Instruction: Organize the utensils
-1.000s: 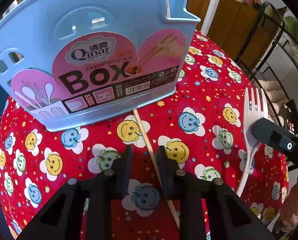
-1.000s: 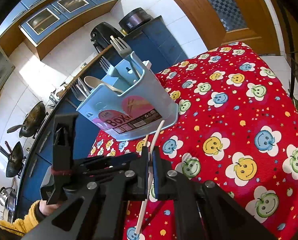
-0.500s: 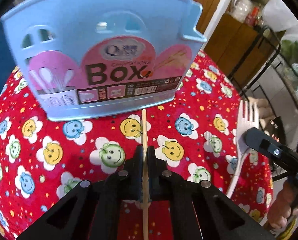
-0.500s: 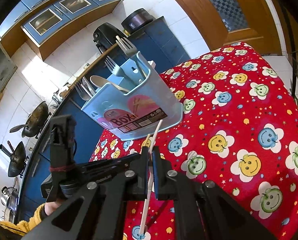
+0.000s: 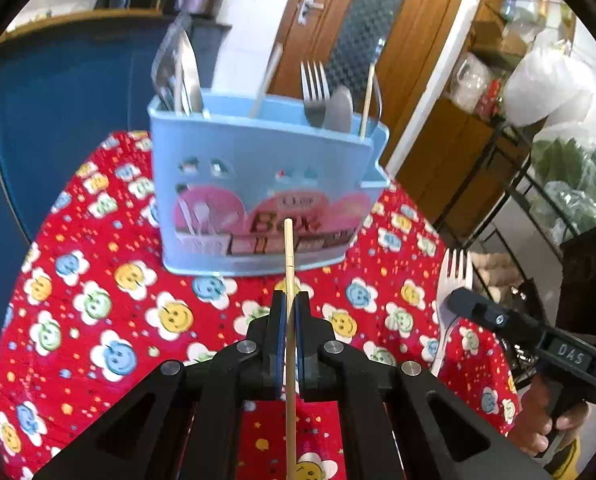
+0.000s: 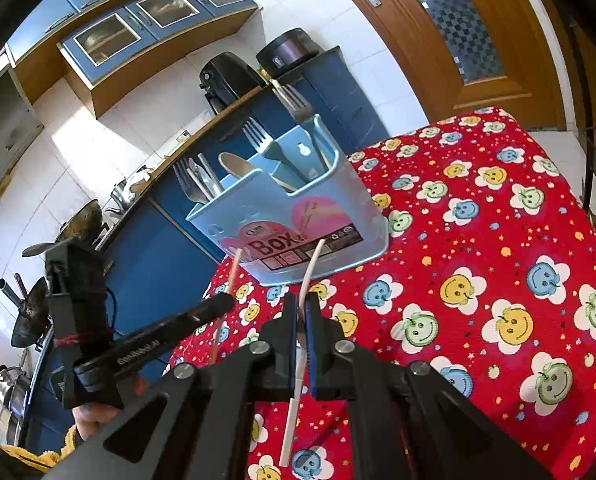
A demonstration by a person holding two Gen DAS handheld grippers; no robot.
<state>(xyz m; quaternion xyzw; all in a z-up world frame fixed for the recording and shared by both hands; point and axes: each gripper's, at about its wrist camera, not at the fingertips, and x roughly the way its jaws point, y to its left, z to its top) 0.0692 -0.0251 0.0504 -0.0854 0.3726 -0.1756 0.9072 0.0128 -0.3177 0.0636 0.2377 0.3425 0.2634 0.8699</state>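
Note:
A light blue chopsticks box [image 5: 266, 188] stands on the red smiley tablecloth [image 5: 110, 320]. It holds metal forks [image 5: 313, 88], spoons and one chopstick. My left gripper [image 5: 291, 298] is shut on a wooden chopstick [image 5: 288, 248], held above the cloth with its tip towards the box front. My right gripper [image 6: 301, 300] is shut on a white plastic fork [image 6: 313, 268], seen edge-on. In the left wrist view the fork [image 5: 453, 276] has its tines up beside the right gripper [image 5: 457, 300]. The right wrist view shows the left gripper [image 6: 224, 302] with the chopstick [image 6: 234, 268] left of the box [image 6: 298, 216].
A blue counter [image 6: 166, 256] with pans and appliances runs behind the table. There is a wooden door [image 6: 449, 32] at the back and a black metal rack [image 5: 509, 184] to the right. A hand [image 5: 545, 428] grips the right gripper's handle. Bare cloth lies right of the box.
My left gripper closed on the chopstick that lay on the cloth, lifted it and drew back from the box. The right gripper with the fork rose slightly.

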